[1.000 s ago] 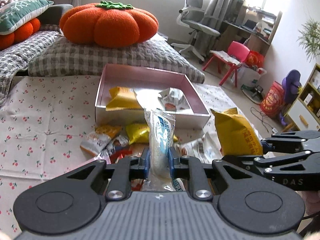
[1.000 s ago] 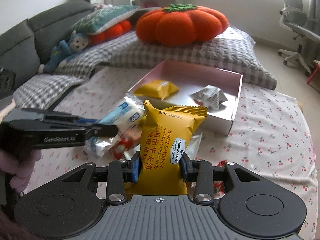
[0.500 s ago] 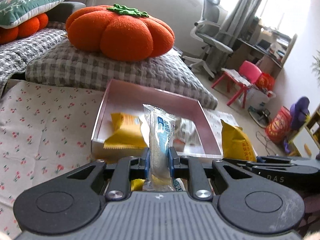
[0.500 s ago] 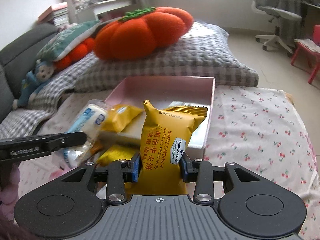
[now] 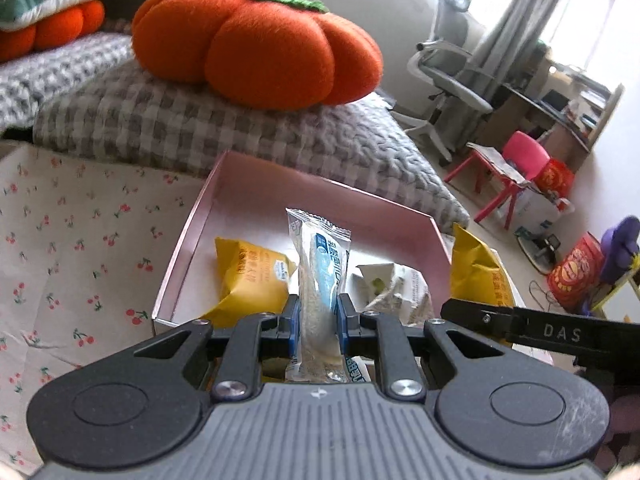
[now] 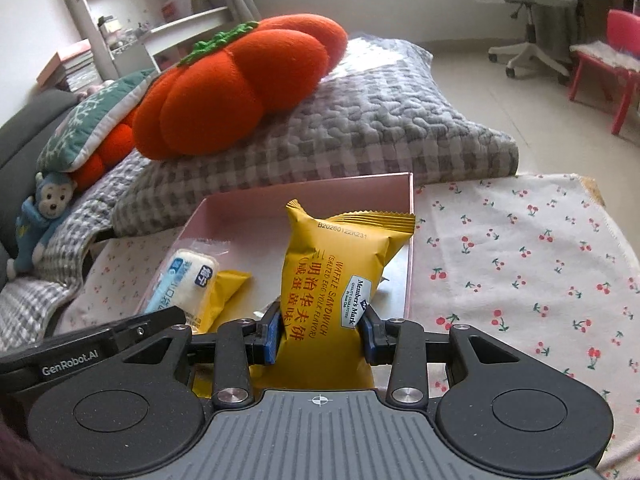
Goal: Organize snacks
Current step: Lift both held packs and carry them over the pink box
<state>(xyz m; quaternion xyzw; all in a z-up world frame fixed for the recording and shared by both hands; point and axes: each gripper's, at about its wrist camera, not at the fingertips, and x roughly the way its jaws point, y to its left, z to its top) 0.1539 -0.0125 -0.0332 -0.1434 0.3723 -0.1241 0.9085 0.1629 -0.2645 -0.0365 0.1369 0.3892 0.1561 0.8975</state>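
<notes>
The clear blue-and-white snack packet (image 5: 322, 280) is standing upright, pinched between the blue pads of the left gripper (image 5: 319, 318), which is hovering at the near edge of the pink box (image 5: 188, 248). The yellow waffle sandwich packet (image 6: 338, 280) is sitting clamped in the right gripper (image 6: 320, 334), also upright, over the box's near right part. Inside the box a second yellow packet (image 5: 248, 280) and a crumpled white wrapper (image 5: 394, 288) are lying side by side. The box is resting on a cherry-print cloth (image 6: 520, 264), with a grey checked cushion (image 5: 192, 128) behind it carrying an orange pumpkin pillow (image 5: 260, 44).
</notes>
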